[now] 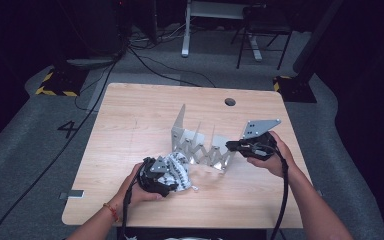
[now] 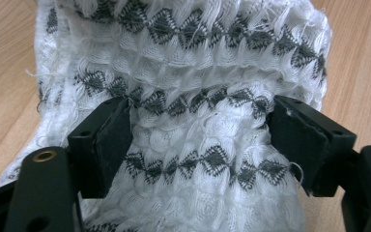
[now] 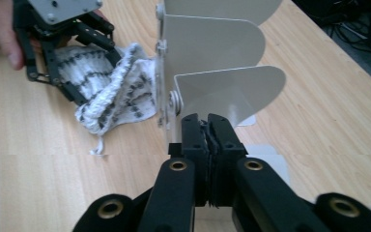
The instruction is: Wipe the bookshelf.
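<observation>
So the setup is a light wooden table with a small round cable hole near its far edge, standing on grey carpet in a pretty dark room. Black cables snake over the floor, there are yellow-and-black hazard-striped bases off both far corners, and a white desk frame and a dark chair sit farther back.

In the middle of the table stands a white metal accordion-style rack with upright rounded dividers. Just beside its near-left end lies a crumpled white knitted cloth with grey diamond stripes.

The left gripper is low over the table, the hand wrapped round it from behind, pointing right into the cloth. In the left gripper view its jaws stand wide apart with the cloth bunched between them; the pads sit at the fabric's edges without squeezing it.

The right gripper comes in level from the right, aimed at the rack's right end. Its jaws are pinched together, right up against the nearest divider; whether they actually clamp metal can't be told.
</observation>
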